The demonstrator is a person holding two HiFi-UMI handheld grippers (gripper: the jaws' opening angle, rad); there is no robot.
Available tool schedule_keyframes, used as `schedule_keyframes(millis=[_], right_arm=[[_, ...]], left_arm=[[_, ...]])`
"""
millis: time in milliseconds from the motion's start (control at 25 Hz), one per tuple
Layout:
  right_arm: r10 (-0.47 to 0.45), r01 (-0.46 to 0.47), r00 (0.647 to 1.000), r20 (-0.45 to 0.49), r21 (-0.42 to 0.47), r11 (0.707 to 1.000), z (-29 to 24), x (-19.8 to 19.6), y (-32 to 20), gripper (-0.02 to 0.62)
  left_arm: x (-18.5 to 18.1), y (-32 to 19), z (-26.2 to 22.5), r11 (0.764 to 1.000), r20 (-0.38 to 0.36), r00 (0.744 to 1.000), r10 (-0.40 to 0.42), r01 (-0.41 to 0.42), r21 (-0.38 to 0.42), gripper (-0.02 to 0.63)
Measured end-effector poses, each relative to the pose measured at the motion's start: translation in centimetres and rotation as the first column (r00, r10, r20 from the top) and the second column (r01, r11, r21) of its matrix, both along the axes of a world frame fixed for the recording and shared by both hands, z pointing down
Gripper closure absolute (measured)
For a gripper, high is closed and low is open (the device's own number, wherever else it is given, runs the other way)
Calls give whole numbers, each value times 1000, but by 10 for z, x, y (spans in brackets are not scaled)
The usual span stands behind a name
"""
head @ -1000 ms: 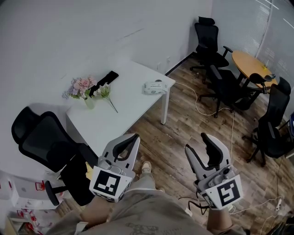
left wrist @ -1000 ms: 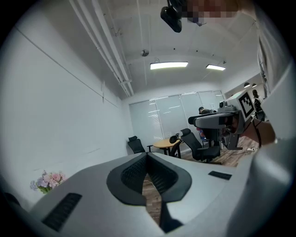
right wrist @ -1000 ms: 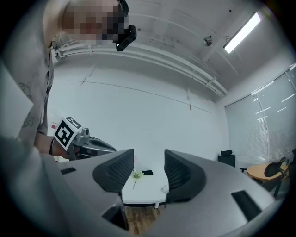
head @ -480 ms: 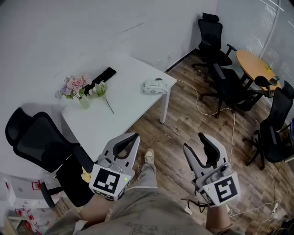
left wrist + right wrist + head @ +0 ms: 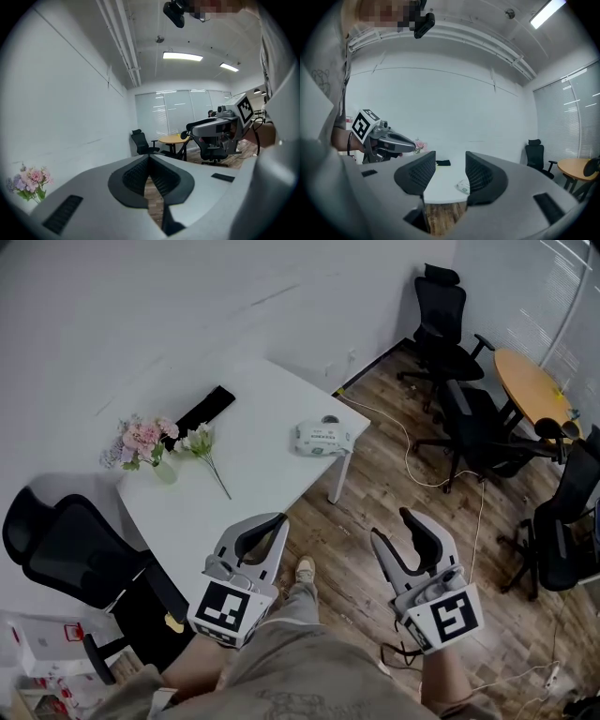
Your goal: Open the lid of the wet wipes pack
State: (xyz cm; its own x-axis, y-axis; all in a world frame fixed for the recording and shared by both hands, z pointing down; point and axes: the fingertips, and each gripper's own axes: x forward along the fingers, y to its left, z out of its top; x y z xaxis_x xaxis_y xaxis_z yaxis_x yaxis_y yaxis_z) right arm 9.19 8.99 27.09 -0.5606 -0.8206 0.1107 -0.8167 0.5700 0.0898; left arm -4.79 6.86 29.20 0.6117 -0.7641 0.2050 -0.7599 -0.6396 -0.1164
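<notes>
Since you stand well back from the white table [image 5: 253, 479], the step in hand is only the approach, and the wet wipes pack [image 5: 322, 439] lies untouched. It rests flat near the table's corner, at about 12 o'clock from your grippers in the head view. In the right gripper view it shows small and far off through the gap between the jaws.

Your left gripper [image 5: 277, 519] has its jaws pressed together on nothing. Your right gripper [image 5: 394, 525] has them moderately apart, with nothing in them.

Walk up to the edge beside that corner, so the pack is straight ahead and you need not reach across. Part the left jaws before you arrive. A soft, light pack will probably slide or lift, so pin its body with one gripper. Work a tip of the other under the lid's free lip and raise the lid about its hinge. From here you cannot tell which side that lip is on.

The flowers [image 5: 141, 439], at 9 o'clock of the pack, are well clear.

The pack's top carries a printed label, too small to read, and no brand can be made out. The marker cubes show only black-and-white squares.
</notes>
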Motion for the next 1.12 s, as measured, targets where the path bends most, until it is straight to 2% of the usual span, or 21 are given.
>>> schedule_keyframes(millis=[440, 680, 800, 960, 1120], right_arm=[[-20, 15, 998, -58, -84, 996, 14, -18, -135, 391], [-26, 16, 996, -80, -117, 993, 25, -28, -190, 391], [-27, 19, 997, -68, -116, 993, 24, -31, -208, 390], [-32, 32, 999, 6, -97, 995, 19, -30, -223, 388], [-39, 35, 999, -27, -119, 992, 31, -17, -236, 388]], left_arm=[[-3, -130, 6, 998, 14, 999, 33, -32, -58, 589], [-2, -185, 13, 995, 16, 998, 62, -61, -77, 589], [-2, -203, 12, 994, 3, 998, 67, -67, -86, 589], [0, -217, 18, 994, 8, 998, 65, -64, -86, 589], [6, -226, 20, 995, 12, 999, 45, -44, -92, 589]])
